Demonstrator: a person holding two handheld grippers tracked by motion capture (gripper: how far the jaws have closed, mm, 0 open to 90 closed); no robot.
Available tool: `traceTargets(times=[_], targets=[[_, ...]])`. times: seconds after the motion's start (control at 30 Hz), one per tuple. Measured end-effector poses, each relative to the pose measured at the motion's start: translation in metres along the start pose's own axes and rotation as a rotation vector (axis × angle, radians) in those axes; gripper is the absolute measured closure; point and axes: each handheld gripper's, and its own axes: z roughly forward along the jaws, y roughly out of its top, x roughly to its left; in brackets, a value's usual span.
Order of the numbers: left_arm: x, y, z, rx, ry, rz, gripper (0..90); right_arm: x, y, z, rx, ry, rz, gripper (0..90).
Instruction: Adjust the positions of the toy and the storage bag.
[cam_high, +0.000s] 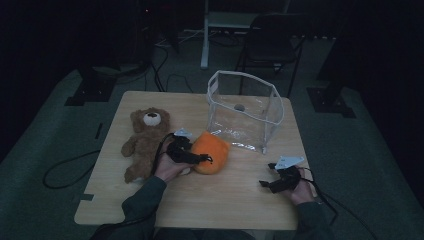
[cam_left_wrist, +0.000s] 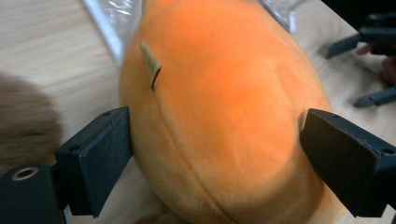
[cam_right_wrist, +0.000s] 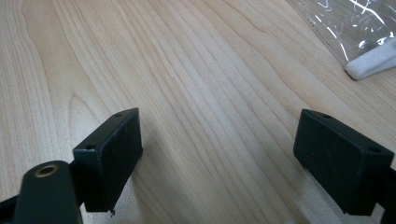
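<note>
The orange plush (cam_left_wrist: 219, 116) is straddled by the left gripper's (cam_left_wrist: 217, 154) wide-open jaws, which should be closed squarely across its middle.

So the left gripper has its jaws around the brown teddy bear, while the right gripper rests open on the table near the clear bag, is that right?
Not quite. The left gripper has its jaws around the orange plush toy, as the left gripper view shows; the brown teddy bear lies beside it. The rest holds: the right gripper rests open on the table near the clear bag.
</note>
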Motion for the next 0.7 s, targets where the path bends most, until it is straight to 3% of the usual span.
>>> traceTargets(times=[0.2, 0.3, 0.43, 0.7], targets=[[-0.007, 0.001, -0.011, -0.013, -0.029, 0.059, 40.2, 0.0, 0.0, 0.0, 0.0, 0.0, 0.0, 14.7], [-0.01, 0.001, -0.015, -0.025, -0.065, 0.068, 48.7, 0.0, 0.0, 0.0, 0.0, 0.0, 0.0, 14.7], [-0.019, -0.001, -0.019, -0.012, -0.131, 0.097, 50.2, 0.0, 0.0, 0.0, 0.0, 0.0, 0.0, 14.7], [-0.04, -0.014, -0.027, 0.021, -0.188, 0.16, 50.2, 0.0, 0.0, 0.0, 0.0, 0.001, 0.001, 14.8]])
